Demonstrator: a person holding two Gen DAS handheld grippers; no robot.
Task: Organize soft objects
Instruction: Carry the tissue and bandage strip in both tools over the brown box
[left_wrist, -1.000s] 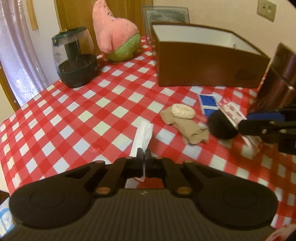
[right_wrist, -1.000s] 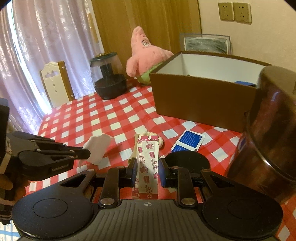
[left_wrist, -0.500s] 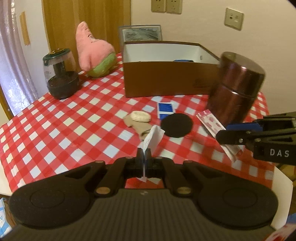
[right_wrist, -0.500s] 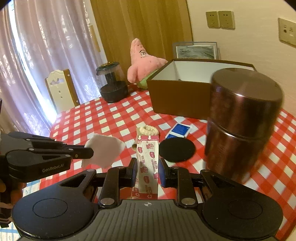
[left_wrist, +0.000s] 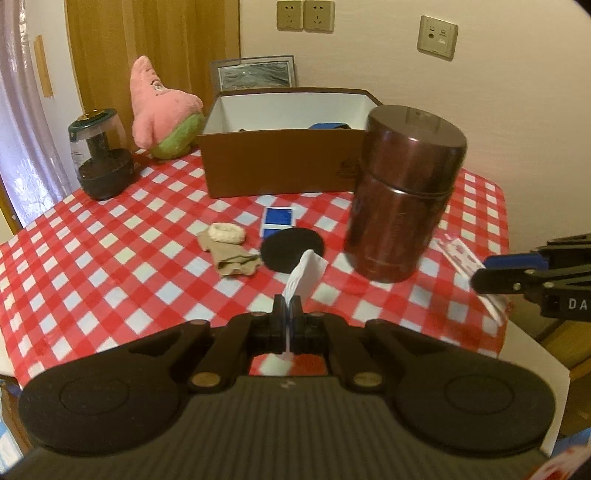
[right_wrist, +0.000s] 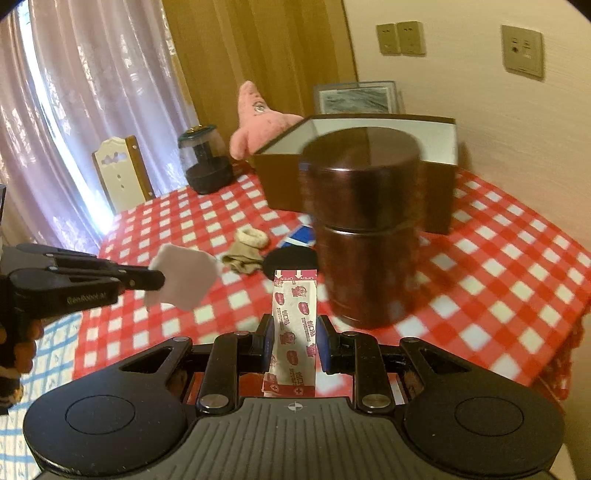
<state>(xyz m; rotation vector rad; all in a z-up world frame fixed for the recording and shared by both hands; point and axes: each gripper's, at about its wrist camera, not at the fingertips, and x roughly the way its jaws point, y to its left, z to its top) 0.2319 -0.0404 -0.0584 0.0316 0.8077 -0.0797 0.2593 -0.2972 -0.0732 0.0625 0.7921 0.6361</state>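
My left gripper (left_wrist: 287, 308) is shut on a thin white pad (left_wrist: 307, 274) and holds it above the table's near edge; it also shows in the right wrist view (right_wrist: 155, 279) with the pad (right_wrist: 183, 275). My right gripper (right_wrist: 294, 332) is shut on a pink-printed bandage packet (right_wrist: 294, 325), held over the near edge; it shows at the right of the left wrist view (left_wrist: 480, 278) with the packet (left_wrist: 461, 258). A beige sock (left_wrist: 231, 254) with a cream roll (left_wrist: 226, 233) lies mid-table. An open brown box (left_wrist: 280, 162) stands at the back.
A tall brown canister (left_wrist: 402, 192) stands close ahead on the red checked cloth (left_wrist: 110, 240). A black round coaster (left_wrist: 291, 249) and a blue packet (left_wrist: 279, 219) lie before the box. A pink starfish plush (left_wrist: 159, 107) and a dark jar (left_wrist: 101, 155) stand at the back left.
Both grippers have lifted and pulled back toward the table's near edge, still holding the white pad and the bandage packet. The canister now fills the view ahead.
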